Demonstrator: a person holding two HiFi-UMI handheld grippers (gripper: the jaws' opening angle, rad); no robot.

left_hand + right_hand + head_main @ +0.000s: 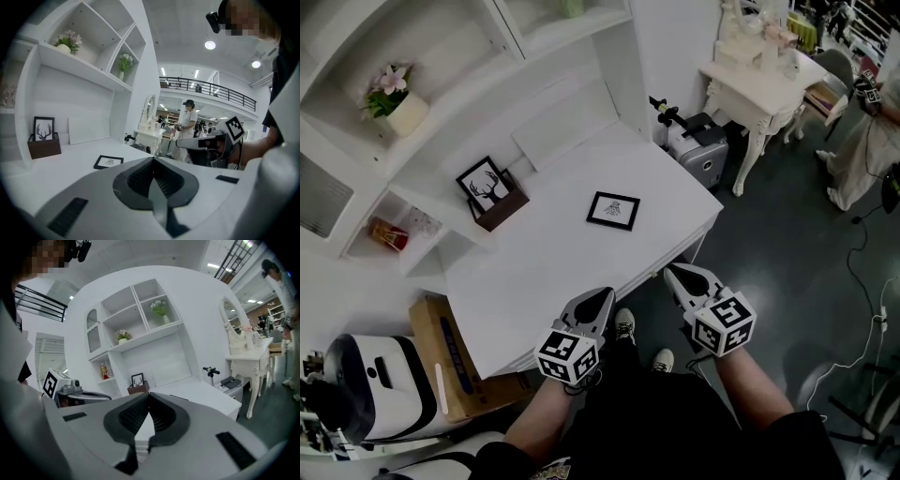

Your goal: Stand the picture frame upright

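- The small black-bordered picture frame (pixel 613 210) lies flat on the white desk (pixel 544 267), picture centre, straight above the left gripper (pixel 600 296).
- The right gripper (pixel 675 275) sits lower right.
- Both grippers' jaws are pressed together, empty.

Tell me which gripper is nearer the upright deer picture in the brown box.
Left. The left gripper hovers at the front edge of the desk, diagonally across from the deer picture. The right gripper is further right along that edge, farther from it.
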